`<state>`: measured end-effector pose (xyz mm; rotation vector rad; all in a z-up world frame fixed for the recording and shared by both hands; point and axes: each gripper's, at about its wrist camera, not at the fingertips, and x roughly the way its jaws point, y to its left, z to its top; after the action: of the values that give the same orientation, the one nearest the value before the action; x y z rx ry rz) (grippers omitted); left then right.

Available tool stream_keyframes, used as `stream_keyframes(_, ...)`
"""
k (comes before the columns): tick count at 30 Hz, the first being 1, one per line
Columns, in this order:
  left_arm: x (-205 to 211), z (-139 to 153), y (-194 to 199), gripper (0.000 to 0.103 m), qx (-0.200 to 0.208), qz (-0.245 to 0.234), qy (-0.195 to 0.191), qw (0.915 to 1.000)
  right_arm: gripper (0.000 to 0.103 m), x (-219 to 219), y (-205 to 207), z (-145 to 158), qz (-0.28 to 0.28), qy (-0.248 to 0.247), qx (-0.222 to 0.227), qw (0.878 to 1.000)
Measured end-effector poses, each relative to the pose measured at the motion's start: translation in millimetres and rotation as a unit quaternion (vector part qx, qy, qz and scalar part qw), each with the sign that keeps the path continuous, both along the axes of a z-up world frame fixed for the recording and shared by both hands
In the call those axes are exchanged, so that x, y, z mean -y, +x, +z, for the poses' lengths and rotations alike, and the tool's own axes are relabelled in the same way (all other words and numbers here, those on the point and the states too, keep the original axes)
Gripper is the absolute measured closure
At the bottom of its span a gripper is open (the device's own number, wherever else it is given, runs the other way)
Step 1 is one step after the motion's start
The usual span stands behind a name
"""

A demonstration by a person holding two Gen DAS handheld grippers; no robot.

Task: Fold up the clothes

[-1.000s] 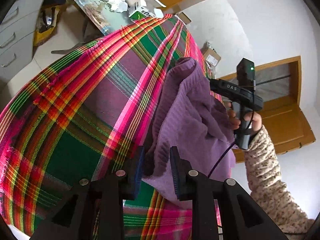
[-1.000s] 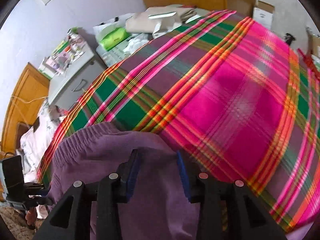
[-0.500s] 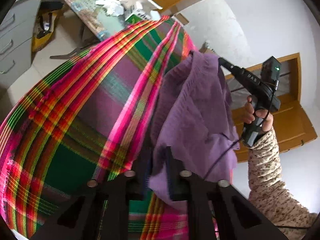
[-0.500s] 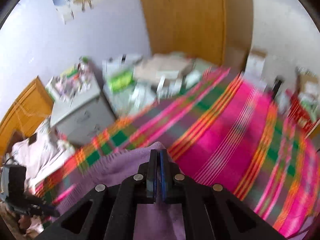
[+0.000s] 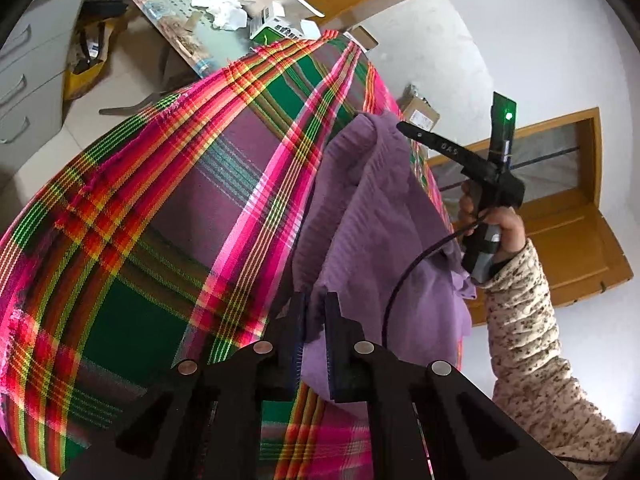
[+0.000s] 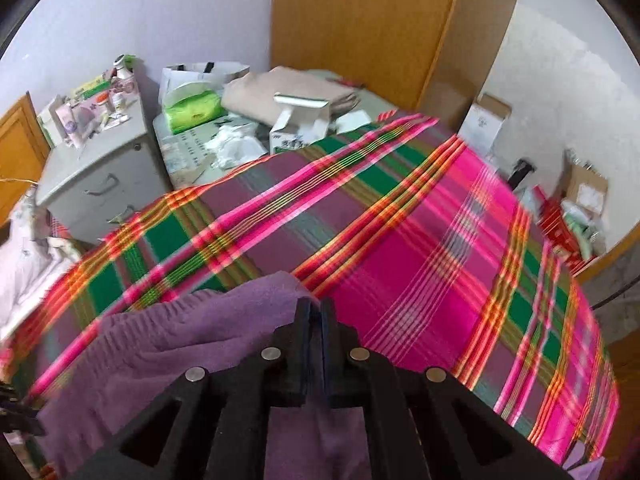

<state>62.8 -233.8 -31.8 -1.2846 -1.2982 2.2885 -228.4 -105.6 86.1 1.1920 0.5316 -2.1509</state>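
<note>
Soft, even daylight; fisheye bending at edges; right view slightly motion-blurred.

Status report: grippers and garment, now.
Left gripper shut on purple garment. Right gripper shut on its far edge. Garment held up over plaid blanket. Nothing in the way.

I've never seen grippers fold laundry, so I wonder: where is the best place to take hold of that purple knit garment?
By its ribbed edge, near two separate corners, coming at the edge head-on. The purple garment is limp, so spread grips keep it hanging flat. Here the left gripper and right gripper each pinch that edge above the plaid bedspread.
</note>
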Motion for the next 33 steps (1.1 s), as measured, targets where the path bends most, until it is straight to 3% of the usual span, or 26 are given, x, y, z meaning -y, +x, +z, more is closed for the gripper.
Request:
stream_keyframes(2,-1,-2,-1,0.095,0.004,0.001,0.001,1.0,0.094,-7,-5,18,-0.004,-0.046,0.015,0.999)
stream_keyframes(4,-1,-3,-2,0.095,0.006,0.001,0.002,1.0,0.08,-12,-16,31,-0.01,-0.098,0.048,0.994)
stream_keyframes(5,0,-2,-3,0.095,0.005,0.0,0.0,1.0,0.067,-7,-19,29,-0.004,-0.103,0.062,0.993)
stream_keyframes(6,-1,-2,-3,0.095,0.004,-0.002,-0.002,1.0,0.064,0,-22,25,0.005,-0.098,0.074,0.992)
stream_keyframes(9,0,-1,-4,0.095,0.007,-0.004,-0.008,0.9999,0.064,24,-27,3,0.029,-0.073,0.112,0.991)
stream_keyframes(14,1,0,-6,0.095,0.009,-0.006,-0.004,0.9999,0.064,48,-18,-37,0.069,0.009,0.148,0.987)
stream_keyframes(20,8,-4,-4,0.092,0.008,-0.008,0.012,0.9999,0.064,37,-3,-45,0.095,0.014,0.184,0.978)
stream_keyframes(22,9,-4,-4,0.092,0.007,-0.007,0.014,0.9999,0.069,37,-4,-44,0.091,0.008,0.182,0.979)
stream_keyframes(26,10,-6,-5,0.092,0.007,-0.008,0.015,0.9998,0.091,39,1,-37,0.093,0.011,0.153,0.984)
stream_keyframes(33,14,-6,-7,0.092,0.005,0.0,0.018,0.9998,0.092,42,-2,6,0.054,-0.039,0.022,0.998)
